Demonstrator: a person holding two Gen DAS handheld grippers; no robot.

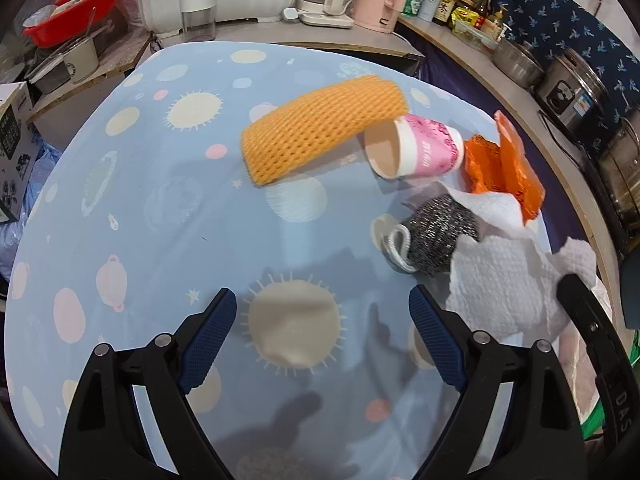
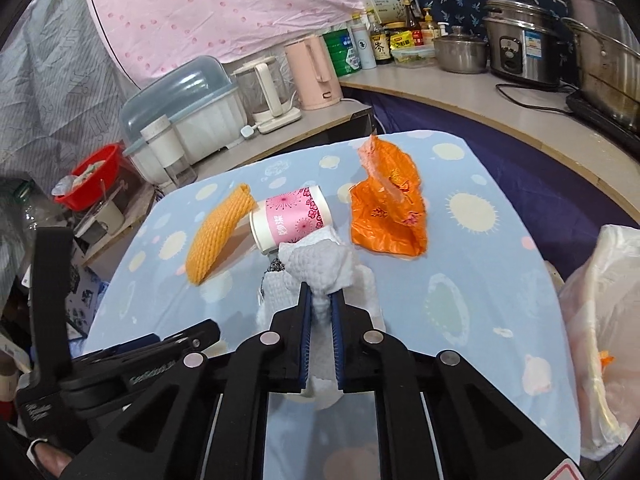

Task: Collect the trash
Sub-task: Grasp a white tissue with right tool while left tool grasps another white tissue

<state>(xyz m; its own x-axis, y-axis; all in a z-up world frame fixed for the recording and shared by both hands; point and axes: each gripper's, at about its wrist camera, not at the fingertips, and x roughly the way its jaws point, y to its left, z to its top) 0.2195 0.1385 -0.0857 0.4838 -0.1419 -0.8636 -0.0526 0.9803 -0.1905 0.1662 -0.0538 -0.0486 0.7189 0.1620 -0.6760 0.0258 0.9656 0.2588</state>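
Two grippers work the bench (image 1: 132,216): the right gripper (image 2: 321,300) pinches a crumpled paper towel (image 2: 320,264) in closed fingers, while the left gripper (image 1: 322,308) hovers wide and empty. Judged next: carrying the towel to the plastic bag (image 2: 604,312) alongside.

Your left gripper (image 1: 322,312) hangs open over the tablecloth (image 1: 160,200).
Ahead lie foam netting (image 1: 320,128), a tipped paper cup (image 1: 416,148), and a steel scourer (image 1: 440,236).
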